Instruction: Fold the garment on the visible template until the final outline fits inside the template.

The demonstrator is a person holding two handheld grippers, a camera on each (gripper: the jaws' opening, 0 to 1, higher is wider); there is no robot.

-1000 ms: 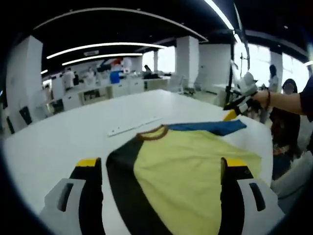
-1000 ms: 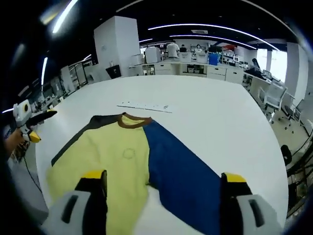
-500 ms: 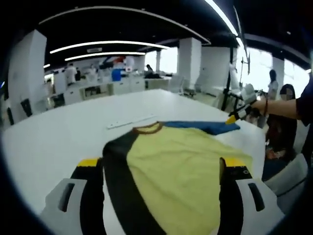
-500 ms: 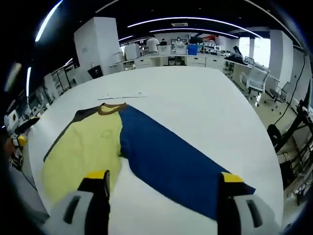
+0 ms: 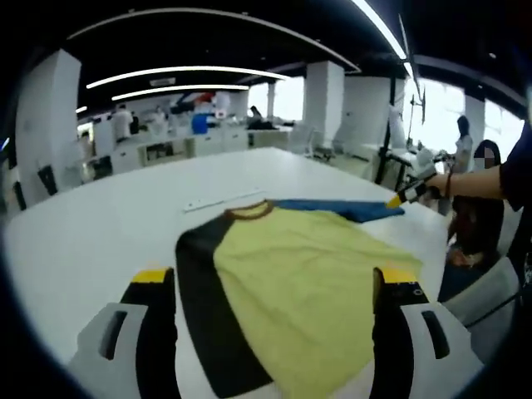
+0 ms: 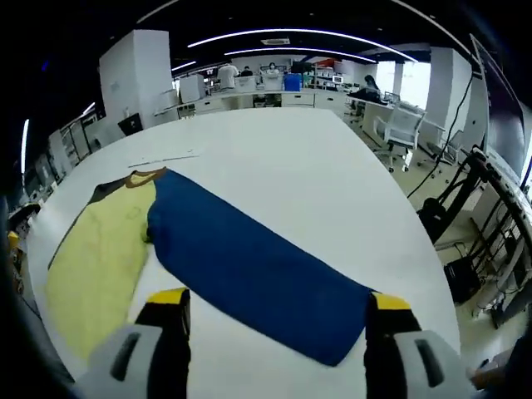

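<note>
Garment: a long-sleeved shirt with a yellow body, one black sleeve, one blue sleeve and a brown collar (image 5: 291,274), lay spread flat on the large white table (image 5: 100,224), collar pointing away from both cameras. No template outline could be made out under it; a thin white strip (image 5: 223,200) lay on the table just beyond the collar.

In the right gripper view, the blue sleeve (image 6: 249,266) stretched out from the yellow body (image 6: 96,258) as a long band, its long axis running diagonally from the collar (image 6: 143,176) toward the cuff, which ended between and just ahead of the jaws of the right gripper (image 6: 274,309). That gripper was judged the nearer to the blue cuff. Its jaws stood wide apart and held nothing; whether they touched the cloth could not be told.

In the left gripper view, the black sleeve (image 5: 204,307) lay along the left side of the body, running toward the left gripper (image 5: 273,283). Those jaws also stood wide apart and empty, above or at the near hem. The right gripper appeared at the far side beside the blue cuff.
</note>
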